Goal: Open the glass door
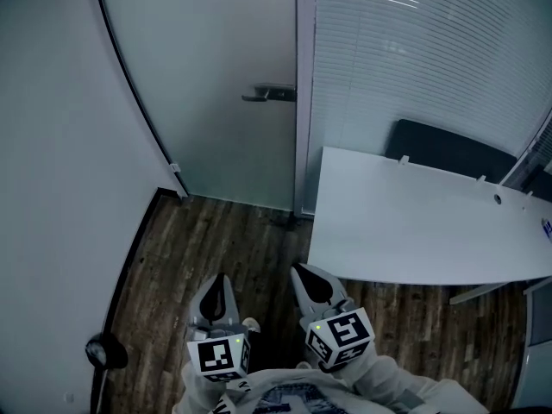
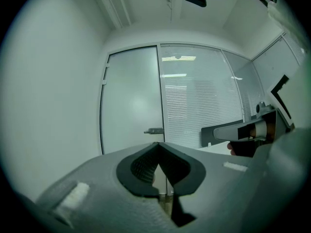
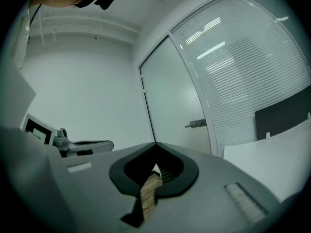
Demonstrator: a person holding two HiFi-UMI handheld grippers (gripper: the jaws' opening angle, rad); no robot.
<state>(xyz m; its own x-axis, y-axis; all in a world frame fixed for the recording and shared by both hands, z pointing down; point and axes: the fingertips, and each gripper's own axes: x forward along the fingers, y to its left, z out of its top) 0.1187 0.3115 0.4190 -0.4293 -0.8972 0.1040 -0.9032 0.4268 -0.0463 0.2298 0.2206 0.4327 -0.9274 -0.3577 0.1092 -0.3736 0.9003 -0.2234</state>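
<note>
1. Two pairs of jaws are clenched on nothing. The left gripper [image 2: 158,148] has its dark jaws meeting tip to tip. The right gripper [image 3: 155,147] is the same, with only flooring visible through the slot behind its tips.
2. Both point roughly level and side by side. I read this as a carrying pose for the approach, with the shut tips suited to pressing a lever down.
3. Well apart from both stands the tall frosted glass door [image 1: 216,76], seemingly closed in its frame. Its grey metal lever handle [image 2: 154,130] sits at 12 o'clock above the left tips, and at 2 o'clock from the right tips in the right gripper view.
4. In the head view, the handle lies near 12 o'clock from both grippers, across the dark wooden plank floor [image 1: 224,240]. The white rectangular table [image 1: 414,222], at 2 o'clock from the right gripper, narrows the way.
</note>
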